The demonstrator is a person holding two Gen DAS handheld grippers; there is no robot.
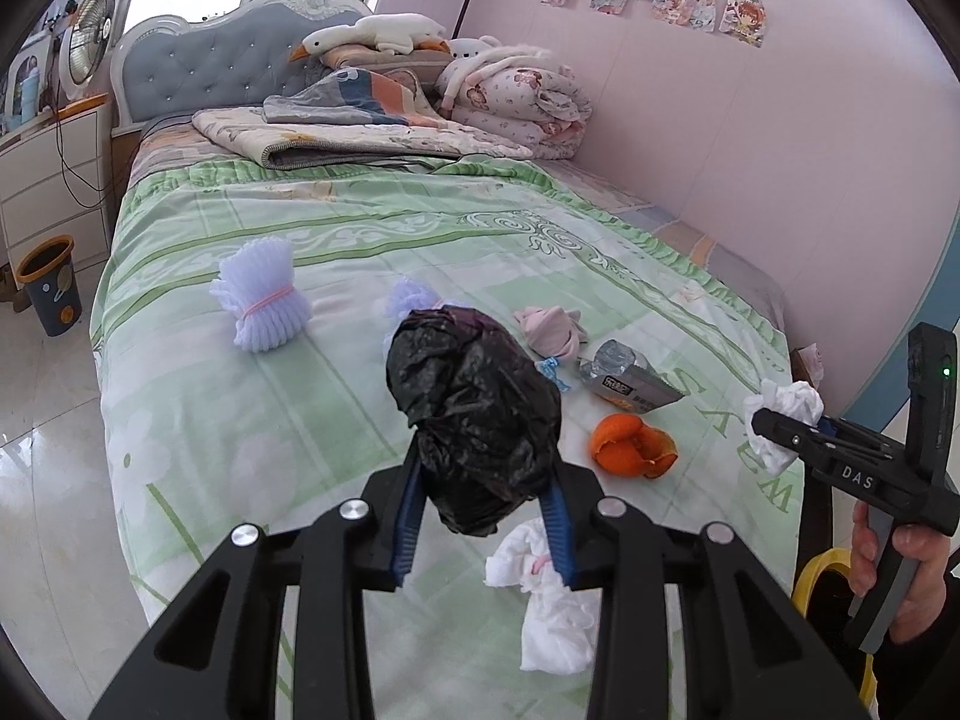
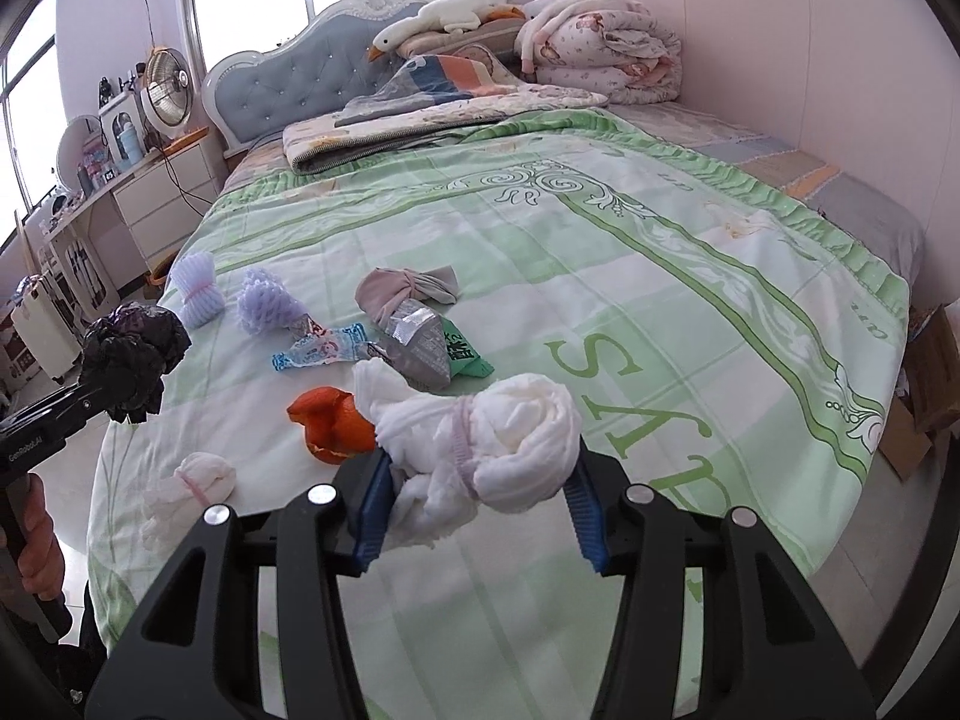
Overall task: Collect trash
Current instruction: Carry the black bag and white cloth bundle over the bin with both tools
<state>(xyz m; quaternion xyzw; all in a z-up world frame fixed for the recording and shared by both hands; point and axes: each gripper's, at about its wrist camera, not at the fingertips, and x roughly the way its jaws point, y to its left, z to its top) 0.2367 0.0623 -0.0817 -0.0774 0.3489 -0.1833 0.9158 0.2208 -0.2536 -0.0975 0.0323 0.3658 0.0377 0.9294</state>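
My left gripper (image 1: 485, 504) is shut on a crumpled black plastic bag (image 1: 474, 414) held above the bed; the bag also shows in the right wrist view (image 2: 129, 360). My right gripper (image 2: 477, 504) is shut on a white tissue wad (image 2: 486, 438), which also shows at the right in the left wrist view (image 1: 783, 414). On the green bedspread (image 2: 600, 276) lie an orange peel (image 2: 333, 423), a silver wrapper (image 2: 420, 342), a blue-white wrapper (image 2: 318, 351), a second tissue wad (image 2: 198, 480), purple foam nets (image 2: 264, 300) and a grey-pink cloth ball (image 2: 396, 291).
A dark bin with an orange rim (image 1: 48, 285) stands on the tiled floor left of the bed. A yellow-rimmed container (image 1: 828, 570) sits at the bed's right foot. Folded quilts and a goose plush (image 1: 372, 36) lie at the headboard. Cardboard boxes (image 2: 924, 396) stand by the wall.
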